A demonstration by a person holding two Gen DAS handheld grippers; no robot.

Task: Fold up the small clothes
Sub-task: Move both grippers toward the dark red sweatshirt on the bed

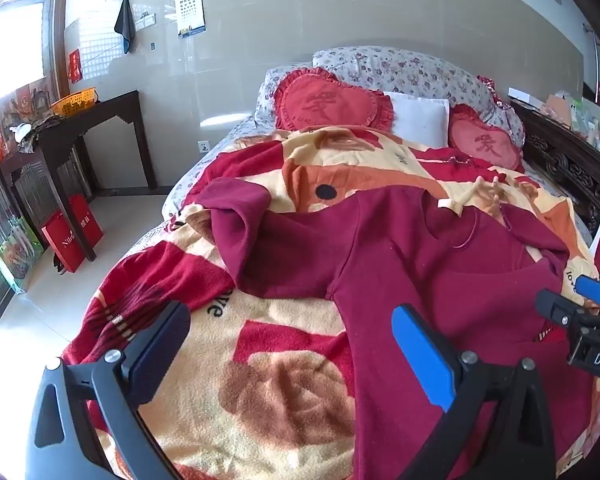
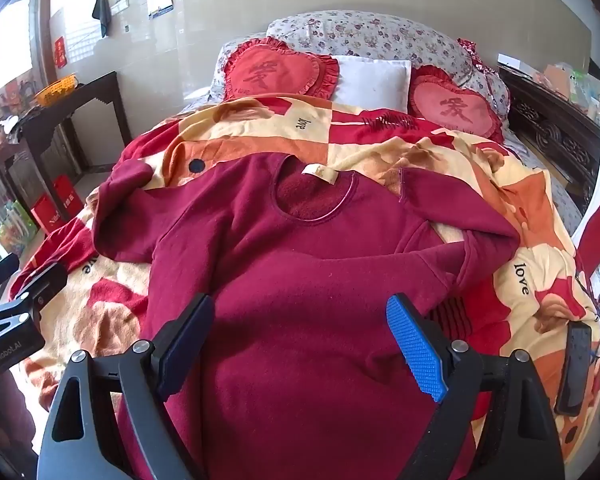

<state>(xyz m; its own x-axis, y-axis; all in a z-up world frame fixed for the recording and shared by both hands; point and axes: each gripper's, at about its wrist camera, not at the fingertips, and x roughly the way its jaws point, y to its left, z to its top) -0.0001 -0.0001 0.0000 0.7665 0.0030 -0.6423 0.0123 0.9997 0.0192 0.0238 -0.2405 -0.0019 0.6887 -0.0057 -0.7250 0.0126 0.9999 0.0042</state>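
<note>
A dark red long-sleeved shirt (image 1: 412, 264) (image 2: 300, 280) lies front up on a patterned blanket (image 1: 228, 360) (image 2: 500, 184), neck hole and cream label toward the pillows. Both sleeves are bent and bunched at the sides. My left gripper (image 1: 292, 328) hovers open above the shirt's left edge, nothing between its fingers. My right gripper (image 2: 300, 320) hovers open over the shirt's lower body, also holding nothing. Each gripper's tip shows at the edge of the other's view.
Heart-shaped red cushions (image 2: 276, 72) and a white pillow (image 2: 372, 80) lie at the bed's head. A black phone (image 2: 576, 368) rests on the blanket at the right. A dark wooden table (image 1: 72, 136) and red bags (image 1: 72, 232) stand left of the bed.
</note>
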